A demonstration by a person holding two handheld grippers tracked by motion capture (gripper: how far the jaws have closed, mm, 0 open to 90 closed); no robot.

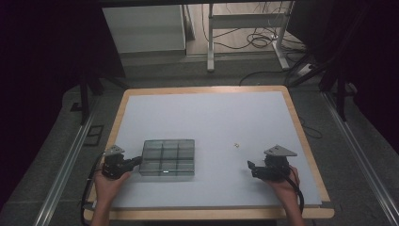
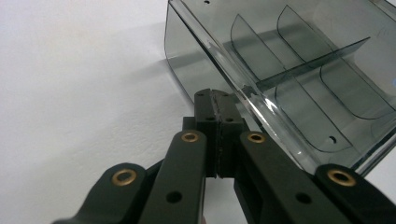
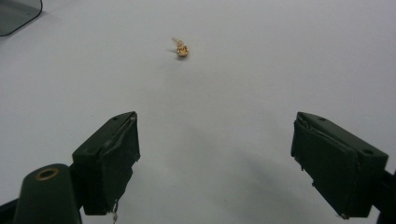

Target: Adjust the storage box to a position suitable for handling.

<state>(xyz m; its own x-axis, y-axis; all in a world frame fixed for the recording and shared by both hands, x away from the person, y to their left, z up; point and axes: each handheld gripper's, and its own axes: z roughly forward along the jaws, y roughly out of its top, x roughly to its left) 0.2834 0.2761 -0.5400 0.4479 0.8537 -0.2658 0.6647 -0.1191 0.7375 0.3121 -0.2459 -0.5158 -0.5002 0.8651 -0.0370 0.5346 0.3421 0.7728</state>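
The box [image 1: 168,157], a smoky clear tray split into a grid of compartments, sat on the white mat [image 1: 211,117] at about 7 o'clock from the mat's middle, close to the near edge. Its compartments looked bare, with curved dividers visible in the left gripper view [image 2: 299,84].

The left gripper [image 1: 137,161] lay at 9 o'clock of the box, held in the left hand [image 1: 109,186], its tips right at the box's left wall. In its own view the jaws were clenched together with nothing between them, and the pads [image 2: 215,105] met just beside the box's rim; whether they actually touched the plastic could not be told.

The right gripper [image 1: 250,165] sat well apart from the box, at about 3 o'clock of it, held in the right hand [image 1: 284,186] near the mat's right edge, with a grey plate on top. Its jaws pointed toward the box and stood released, wide apart, over bare mat, as the right gripper view [image 3: 215,158] showed.

A small gold piece [image 1: 237,145] lay on the mat between box and right gripper, at roughly 11 o'clock of that gripper and near it. In the right gripper view it [image 3: 181,49] lay ahead of the open jaws at about 12 o'clock, clear of both pads. It was too small to say what it was. A corner of the box showed at 10 o'clock in that same view [image 3: 16,16].
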